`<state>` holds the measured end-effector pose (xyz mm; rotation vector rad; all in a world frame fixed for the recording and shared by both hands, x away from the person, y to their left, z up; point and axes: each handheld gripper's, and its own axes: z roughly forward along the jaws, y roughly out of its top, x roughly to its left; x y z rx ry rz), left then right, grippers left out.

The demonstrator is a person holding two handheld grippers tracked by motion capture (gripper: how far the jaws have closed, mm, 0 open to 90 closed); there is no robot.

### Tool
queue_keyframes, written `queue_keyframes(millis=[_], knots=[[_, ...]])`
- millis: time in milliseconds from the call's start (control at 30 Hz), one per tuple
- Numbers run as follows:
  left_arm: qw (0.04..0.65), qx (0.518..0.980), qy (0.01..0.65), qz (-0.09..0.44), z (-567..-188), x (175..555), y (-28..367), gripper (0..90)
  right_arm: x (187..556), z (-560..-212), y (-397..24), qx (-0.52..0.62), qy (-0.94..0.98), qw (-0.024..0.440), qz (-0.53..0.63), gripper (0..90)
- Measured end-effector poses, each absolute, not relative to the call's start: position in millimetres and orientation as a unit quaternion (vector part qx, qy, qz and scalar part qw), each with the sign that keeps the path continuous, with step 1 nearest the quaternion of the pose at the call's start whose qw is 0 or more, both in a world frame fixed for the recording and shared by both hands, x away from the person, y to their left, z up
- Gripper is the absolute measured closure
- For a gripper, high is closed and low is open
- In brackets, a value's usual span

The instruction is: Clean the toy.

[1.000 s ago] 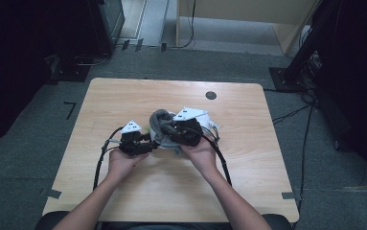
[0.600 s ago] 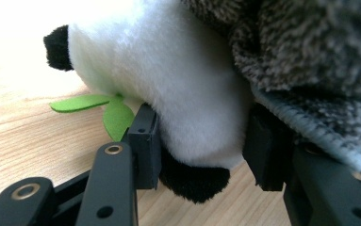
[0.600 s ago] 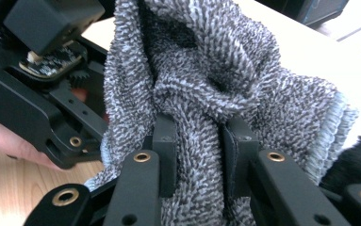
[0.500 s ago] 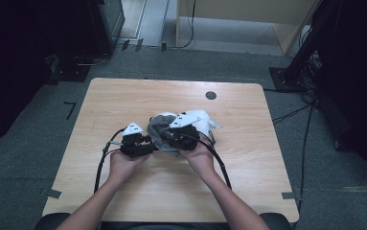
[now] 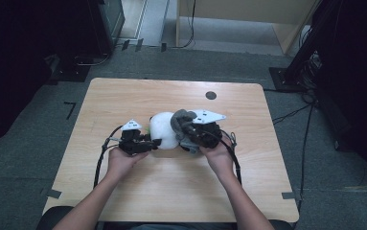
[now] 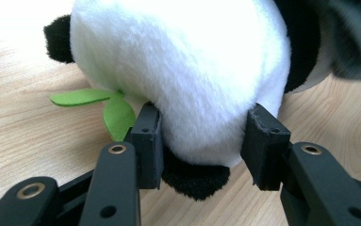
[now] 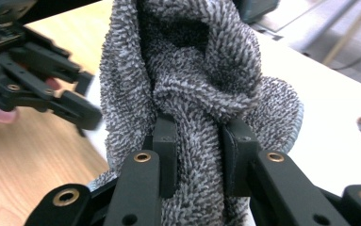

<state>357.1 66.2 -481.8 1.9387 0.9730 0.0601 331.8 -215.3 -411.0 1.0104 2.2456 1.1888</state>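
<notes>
A soft white plush panda with black patches [image 5: 164, 130] lies near the middle of the light wooden bench [image 5: 123, 96], between the two hands. No box, bowl or bag is on the bench, so nothing sits inside anything.

The left tongs [image 5: 156, 142] have just been closing, and now their two black pads press into the panda's white round body from both sides. In the left gripper view the fur bulges out between the pads [image 6: 148, 136]. That view also shows two green felt leaves [image 6: 100, 104] sticking out from under the panda and lying on the wood, and a black furry foot just below the pads. From the high view the leaves are only a tiny green speck beside the toy.

The right tongs [image 7: 201, 141] are clamped on a fuzzy grey terry cloth [image 7: 201, 80]. The cloth is bunched up and stands up in folds above the pads (it looks like a little grey hill). In the high view the cloth [image 5: 180, 120] sits right against the panda, on its right side. The right gripper view also shows the left tongs farther off, a bit blurred, with fingertips behind them.

In the high view a small dark round hole [image 5: 211, 95] shows far back on the bench.
</notes>
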Motion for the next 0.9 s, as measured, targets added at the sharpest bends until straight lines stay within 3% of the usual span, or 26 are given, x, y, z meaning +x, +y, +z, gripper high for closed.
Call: queue_keyframes(millis=[233,367,567,667,900], knots=[[0.463,0.794,0.394,0.016,-480.7,360.5,67.4,54.7,329.3,-413.1,-263.6,0.424,0.769,0.219,0.425,72.1],[0.462,0.795,0.394,0.018,-480.4,361.0,67.1,54.5,330.3,-426.2,-282.3,0.453,0.75,0.184,0.445,71.9],[0.463,0.792,0.398,0.014,-481.1,361.9,68.7,54.3,331.6,-442.5,-292.9,0.48,0.759,0.187,0.397,73.0],[0.463,0.792,0.398,0.014,-481.1,361.6,69.5,54.1,338.0,-455.5,-298.3,0.494,0.761,0.154,0.391,73.7],[0.464,0.791,0.399,0.018,-479.9,360.5,68.1,53.9,334.2,-427.5,-311.1,0.49,0.729,0.155,0.452,73.9]])
